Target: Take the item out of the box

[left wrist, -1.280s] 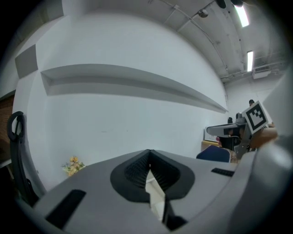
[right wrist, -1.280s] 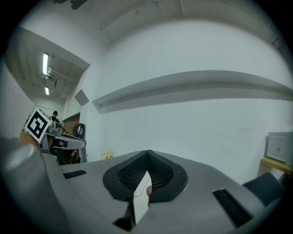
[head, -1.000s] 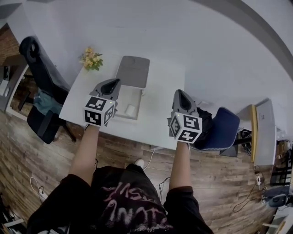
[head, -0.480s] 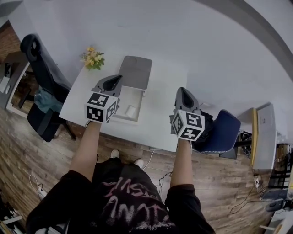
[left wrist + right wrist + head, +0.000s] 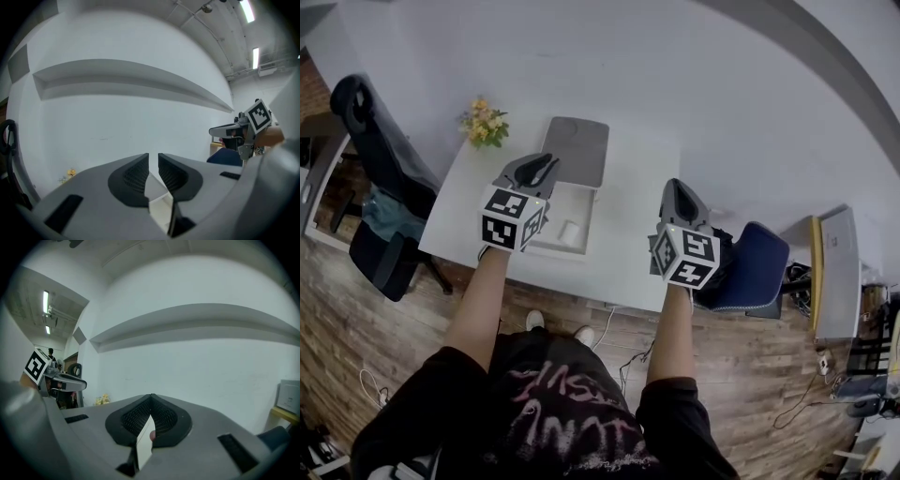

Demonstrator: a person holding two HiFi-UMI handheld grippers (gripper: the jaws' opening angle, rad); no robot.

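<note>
- The left tongs (image 5: 546,166) hover over the left side of the open box (image 5: 573,201). Their tips are only narrowly apart and have just been opening. Nothing is between them, and the left gripper view shows just the box through the slit.
- The right tongs (image 5: 677,188) hang over the right end of the surface (image 5: 628,239), well apart from the box, with their tips pressed together. A pale sliver shows low behind the tips, and I can't tell what it is.
- The item (image 5: 569,232), a small white block, lies inside the box near its front wall and has not yet been lifted.
- That slit looks too narrow for the item. If the tongs go down like this, the tips would likely land on top of it and shove it along the box floor.
- Nothing steadies the box. A tip catching its wall could drag the whole thing, and the front edge of the surface is near.
- The item is white on white and small, so it would be easy to pinch by a corner and have it slip back in.
- The lid (image 5: 575,148) lies flat just behind the box, out of the way.
- Otherwise the white surface carries only a bunch of yellow flowers (image 5: 485,122) at its far-left corner.
- A plain pale wall (image 5: 675,75) stands behind. There is a black chair (image 5: 370,131) to the left and a blue chair (image 5: 757,267) to the right, and cables trail over the wooden floor (image 5: 769,375).
</note>
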